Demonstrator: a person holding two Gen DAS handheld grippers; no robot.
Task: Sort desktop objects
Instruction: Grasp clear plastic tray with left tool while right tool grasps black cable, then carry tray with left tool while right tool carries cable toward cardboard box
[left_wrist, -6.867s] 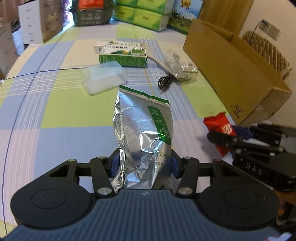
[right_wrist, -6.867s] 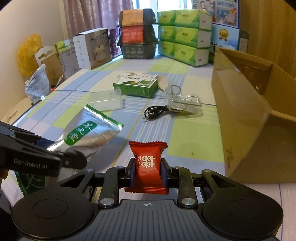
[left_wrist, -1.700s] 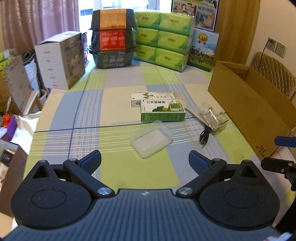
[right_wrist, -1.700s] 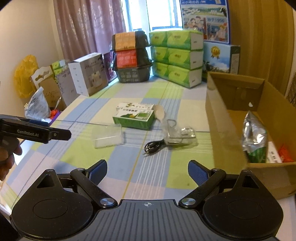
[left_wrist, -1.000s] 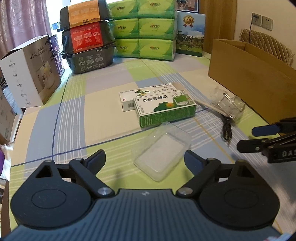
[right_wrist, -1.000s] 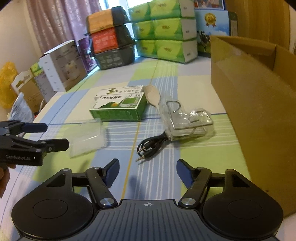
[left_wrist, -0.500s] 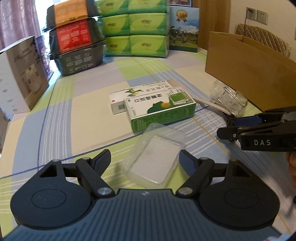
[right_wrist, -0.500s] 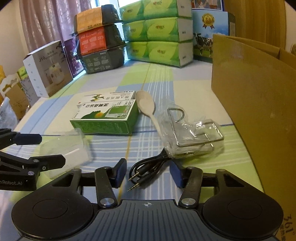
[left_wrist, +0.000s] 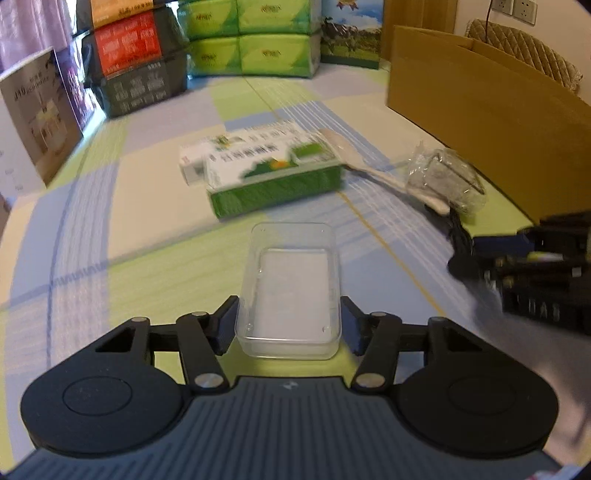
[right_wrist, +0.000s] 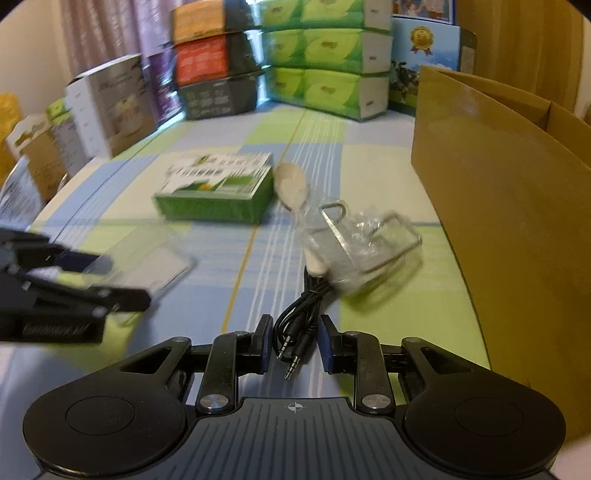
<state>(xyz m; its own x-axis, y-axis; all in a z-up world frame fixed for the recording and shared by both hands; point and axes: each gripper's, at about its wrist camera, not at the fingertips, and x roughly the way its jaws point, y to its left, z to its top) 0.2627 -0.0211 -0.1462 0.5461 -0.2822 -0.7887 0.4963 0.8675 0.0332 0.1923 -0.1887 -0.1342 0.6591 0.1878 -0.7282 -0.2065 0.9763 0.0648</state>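
Observation:
A clear plastic box (left_wrist: 291, 280) lies lengthwise between the fingers of my left gripper (left_wrist: 289, 326), whose pads press both long sides, low over the checked tablecloth. My right gripper (right_wrist: 294, 349) has its pads against the two sides of a coiled black audio cable (right_wrist: 295, 317); the two jack plugs point back at the camera. In the right wrist view the left gripper (right_wrist: 110, 280) shows blurred at the left with the clear box (right_wrist: 162, 258). The right gripper (left_wrist: 517, 266) appears blurred at the right edge of the left wrist view.
An open cardboard box (right_wrist: 517, 221) stands along the right side. A green medicine box (right_wrist: 214, 195), a wooden spoon (right_wrist: 291, 184) and a bagged metal clip (right_wrist: 365, 236) lie mid-table. Tissue packs (right_wrist: 325, 48) and cartons line the back and left.
Both grippers have dropped forward and narrowed their fingers: the left has closed onto the clear plastic box, the right onto the cable coil. Earlier a silver pouch and a red candy were carried away.

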